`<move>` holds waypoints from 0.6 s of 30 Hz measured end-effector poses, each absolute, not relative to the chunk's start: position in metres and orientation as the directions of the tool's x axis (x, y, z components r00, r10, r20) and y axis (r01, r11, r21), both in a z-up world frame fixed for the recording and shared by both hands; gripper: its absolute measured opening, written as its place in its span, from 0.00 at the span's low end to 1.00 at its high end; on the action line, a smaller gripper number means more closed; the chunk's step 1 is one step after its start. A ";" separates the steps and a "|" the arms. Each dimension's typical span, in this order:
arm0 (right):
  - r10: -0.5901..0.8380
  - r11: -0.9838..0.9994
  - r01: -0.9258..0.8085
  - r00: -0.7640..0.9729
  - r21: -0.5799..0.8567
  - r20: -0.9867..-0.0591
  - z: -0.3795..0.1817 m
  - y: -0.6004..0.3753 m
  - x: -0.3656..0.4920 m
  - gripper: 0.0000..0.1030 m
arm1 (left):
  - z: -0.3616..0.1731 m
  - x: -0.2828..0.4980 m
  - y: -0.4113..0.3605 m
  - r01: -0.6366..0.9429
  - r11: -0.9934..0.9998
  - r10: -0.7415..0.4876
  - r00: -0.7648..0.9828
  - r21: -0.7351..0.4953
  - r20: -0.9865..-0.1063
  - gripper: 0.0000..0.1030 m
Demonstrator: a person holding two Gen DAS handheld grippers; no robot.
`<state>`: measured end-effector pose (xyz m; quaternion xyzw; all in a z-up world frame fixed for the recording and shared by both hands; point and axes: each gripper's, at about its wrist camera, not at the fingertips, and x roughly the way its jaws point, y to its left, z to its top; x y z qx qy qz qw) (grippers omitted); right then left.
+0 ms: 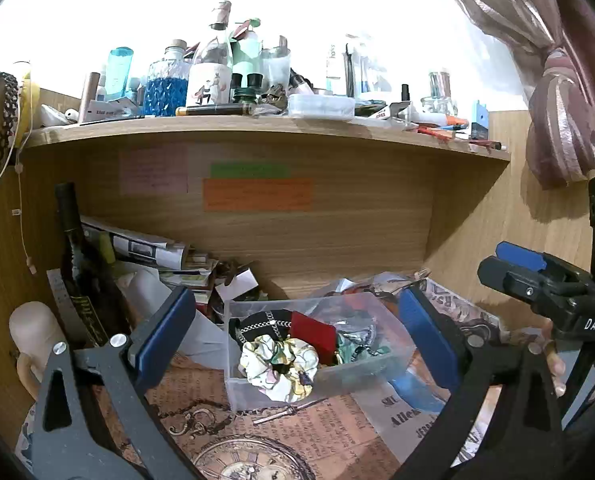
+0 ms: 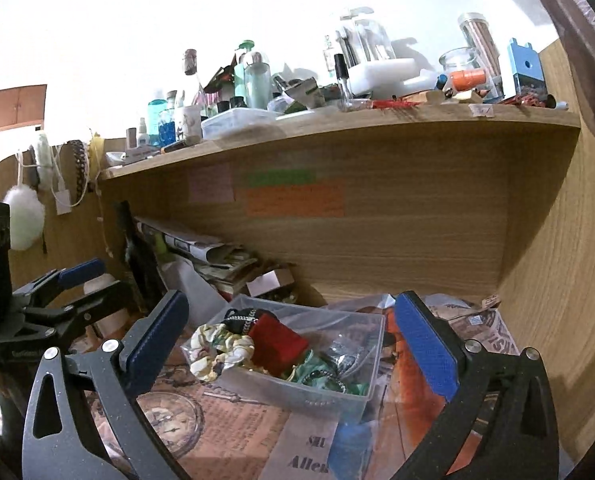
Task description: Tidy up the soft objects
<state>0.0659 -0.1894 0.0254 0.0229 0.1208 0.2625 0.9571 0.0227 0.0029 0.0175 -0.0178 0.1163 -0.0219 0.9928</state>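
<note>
A clear plastic box [image 1: 397, 354] stands on the desk under a wooden shelf; it also shows in the right wrist view [image 2: 329, 394]. In it lie a floral scrunchie [image 1: 279, 368] [image 2: 221, 350], a red cloth piece [image 1: 313, 334] [image 2: 277, 344], a black chained item [image 1: 265, 320] and green things [image 2: 321, 372]. My left gripper [image 1: 297, 344] is open and empty, its blue pads either side of the box. My right gripper [image 2: 293, 350] is open and empty, in front of the box. It shows at the right of the left wrist view [image 1: 517, 264].
The upper shelf [image 1: 257, 126] is crowded with bottles and jars. Papers and a dark bottle [image 1: 73, 240] pile at the back left. A printed paper mat [image 1: 277, 440] covers the desk. A curtain [image 1: 569, 112] hangs at the right. Wooden walls close in both sides.
</note>
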 end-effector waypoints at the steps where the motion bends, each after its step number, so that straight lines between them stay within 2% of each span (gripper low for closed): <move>1: 0.510 0.860 -0.498 0.832 0.108 -0.219 0.025 -0.189 0.064 1.00 | 0.018 0.022 0.002 0.039 0.998 -0.047 0.972 -0.040 -0.229 1.00; 18: 0.507 0.862 -0.495 0.835 0.109 -0.213 0.024 -0.187 0.052 1.00 | 0.013 0.018 -0.002 0.038 0.998 -0.047 0.971 -0.045 -0.233 1.00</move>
